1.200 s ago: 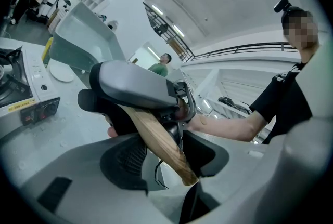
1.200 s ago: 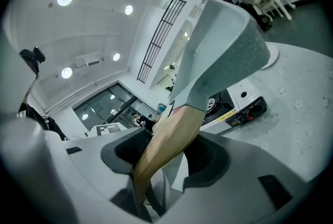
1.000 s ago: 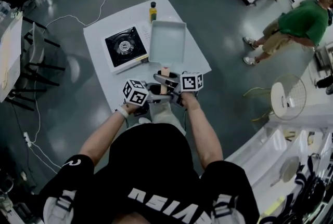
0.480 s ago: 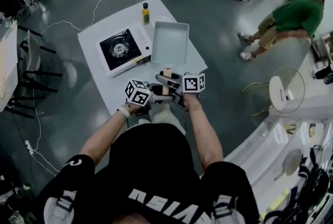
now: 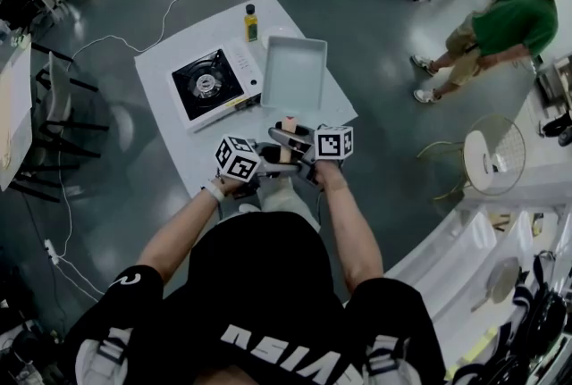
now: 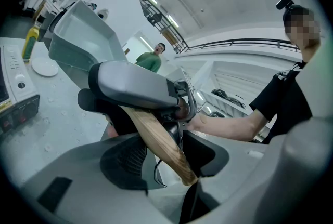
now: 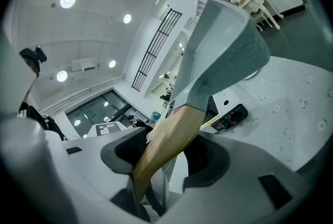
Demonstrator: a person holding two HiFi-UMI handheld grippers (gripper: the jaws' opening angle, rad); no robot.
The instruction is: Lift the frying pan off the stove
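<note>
Head view gives us one stove (image 5: 207,85) on one white table (image 5: 189,149), one bottle (image 5: 250,22) just beyond the stove, and one gray frying pan (image 5: 293,71) off the burner, just right of the stove. We hold two grippers. The left gripper (image 6: 166,156) and right gripper (image 7: 167,158) both clamp, jaws fairly wide, on the pan's one wooden handle (image 5: 288,125).

Evenly bright, fisheye distortion, dark vignetted corners

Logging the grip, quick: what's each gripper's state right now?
Left gripper: closed on the wooden pan handle.
Right gripper: closed on the same pan handle.
</note>
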